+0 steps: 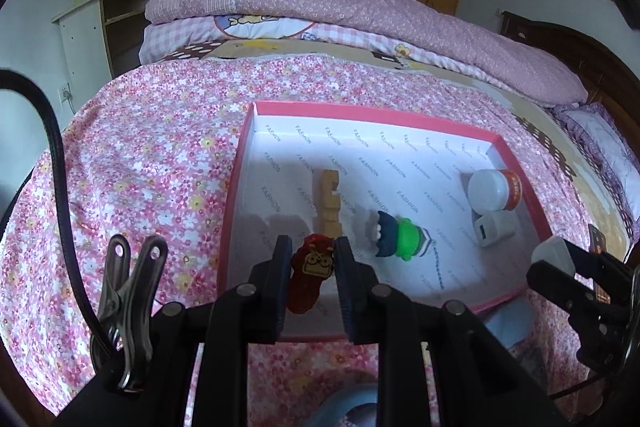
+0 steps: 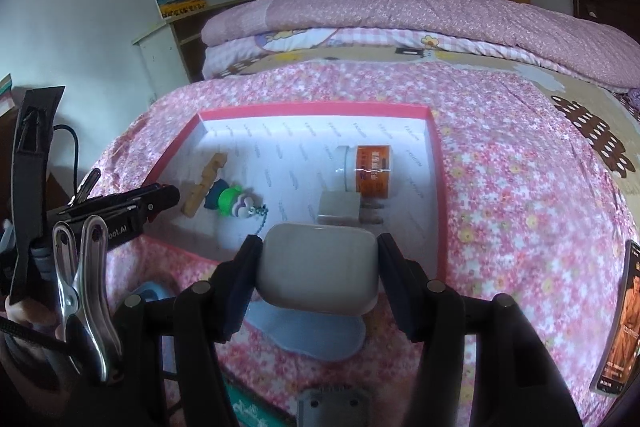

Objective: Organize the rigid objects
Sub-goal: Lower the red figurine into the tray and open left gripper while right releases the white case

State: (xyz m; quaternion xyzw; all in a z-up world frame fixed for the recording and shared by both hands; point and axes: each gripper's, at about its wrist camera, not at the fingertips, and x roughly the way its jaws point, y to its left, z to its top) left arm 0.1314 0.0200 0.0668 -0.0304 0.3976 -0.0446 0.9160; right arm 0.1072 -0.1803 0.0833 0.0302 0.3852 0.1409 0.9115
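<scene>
A bed covered in a pink floral sheet (image 1: 152,163) fills both views, with folded pink quilts (image 1: 360,11) stacked at its far side. On the sheet lies a shallow pink-rimmed box (image 1: 236,187), lined with white paper printed over and over with the word "FASHION".

Inside the box, toward its right side, a white jar with an orange label (image 2: 368,169) lies on its side; the label's writing is too blurred to read. Just beside it, nearer the camera, sits a white plug adapter (image 2: 340,213). Toward the left lie a notched wooden block (image 1: 329,201) and, next to it, a green and navy figure charm (image 1: 400,235) with a bead chain.

The right gripper (image 2: 318,271) is clamped on a rounded white case (image 2: 318,267), one pad pressed to each of its sides. The case hangs over the box's near edge, just in front of the plug adapter. Below it on the sheet is a pale blue flat piece (image 2: 312,335).

The left gripper (image 1: 310,267) is closed narrowly on a small red charm (image 1: 312,271) with a yellow cartoon face, held between its pads above the box's near left part, just short of the wooden block.

In the right wrist view the left gripper's body carries partly hidden lettering ending in "bot.AI". At the right edge of that view a card with a picture (image 2: 624,323) rests on the sheet; its small print cannot be read.
</scene>
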